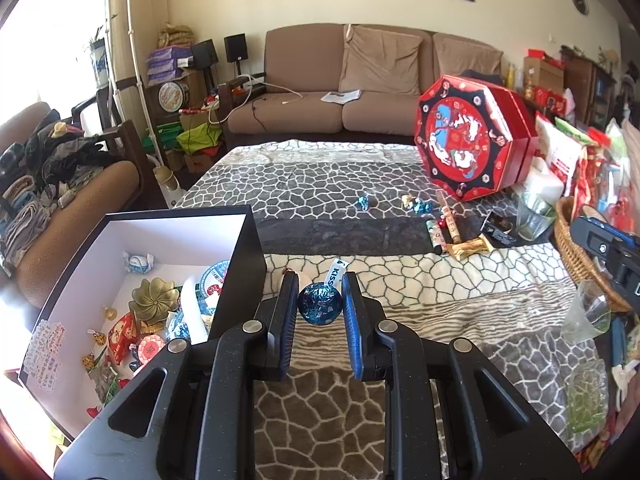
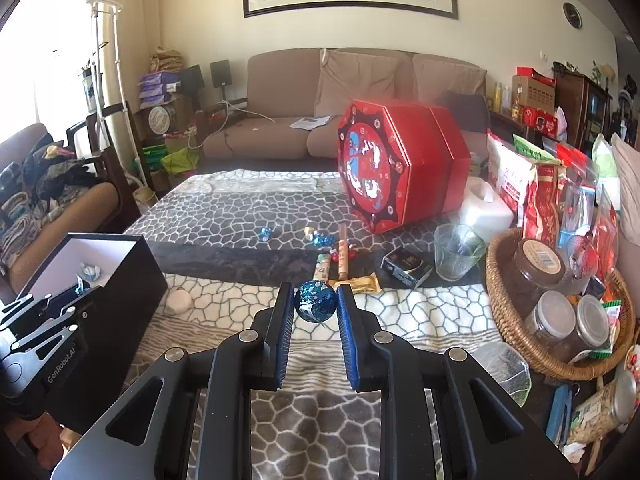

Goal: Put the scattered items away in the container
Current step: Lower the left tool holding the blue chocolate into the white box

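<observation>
My left gripper (image 1: 319,294) is shut on a blue foil-wrapped chocolate (image 1: 320,305) with a white paper tag, held just right of the open black box (image 1: 256,252). The box has a white inside and holds several sweets and trinkets (image 1: 154,300). My right gripper (image 2: 316,298) is shut on a second blue foil chocolate (image 2: 315,301), above the patterned cloth. More sweets lie farther back: a blue foil one (image 1: 363,202), a small cluster (image 1: 418,204), two wrapped sticks (image 2: 343,258) and a gold packet (image 2: 365,283). In the right wrist view the left gripper (image 2: 44,320) sits over the box (image 2: 132,276).
A red octagonal gift box (image 2: 396,168) leans at the back right. A wicker basket (image 2: 504,304) with jars, snack bags (image 2: 532,200), a glass cup (image 2: 456,252), a dark small box (image 2: 406,266) and a white round sweet (image 2: 179,300) share the table. A sofa (image 1: 340,92) stands behind.
</observation>
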The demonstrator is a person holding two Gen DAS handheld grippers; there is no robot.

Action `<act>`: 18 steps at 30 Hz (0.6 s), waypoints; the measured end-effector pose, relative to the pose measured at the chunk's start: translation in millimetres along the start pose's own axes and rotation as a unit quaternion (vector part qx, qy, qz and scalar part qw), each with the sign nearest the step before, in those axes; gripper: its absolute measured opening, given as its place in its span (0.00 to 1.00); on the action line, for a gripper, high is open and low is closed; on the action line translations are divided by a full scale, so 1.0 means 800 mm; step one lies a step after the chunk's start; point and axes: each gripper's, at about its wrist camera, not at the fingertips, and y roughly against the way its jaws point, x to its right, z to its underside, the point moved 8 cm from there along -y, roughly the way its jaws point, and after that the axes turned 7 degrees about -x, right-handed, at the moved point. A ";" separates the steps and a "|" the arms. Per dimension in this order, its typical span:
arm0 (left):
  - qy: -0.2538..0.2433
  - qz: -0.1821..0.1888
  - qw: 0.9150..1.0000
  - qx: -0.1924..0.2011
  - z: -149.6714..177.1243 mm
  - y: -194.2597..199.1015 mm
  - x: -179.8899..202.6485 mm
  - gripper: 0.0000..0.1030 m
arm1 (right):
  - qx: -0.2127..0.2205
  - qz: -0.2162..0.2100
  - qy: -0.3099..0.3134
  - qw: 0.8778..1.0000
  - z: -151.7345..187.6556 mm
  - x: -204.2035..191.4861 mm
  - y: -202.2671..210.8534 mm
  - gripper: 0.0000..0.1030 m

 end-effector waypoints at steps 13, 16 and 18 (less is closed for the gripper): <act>0.003 -0.026 1.000 0.012 -0.001 0.008 -0.020 0.20 | -0.002 -0.007 0.020 1.000 0.000 -0.033 -0.005 0.21; 0.006 -0.029 0.999 0.013 0.000 0.009 -0.027 0.20 | -0.002 -0.010 0.026 1.000 0.000 -0.043 -0.006 0.21; 0.008 -0.032 0.999 0.012 0.001 0.010 -0.033 0.20 | -0.003 -0.013 0.031 0.999 0.000 -0.051 -0.008 0.21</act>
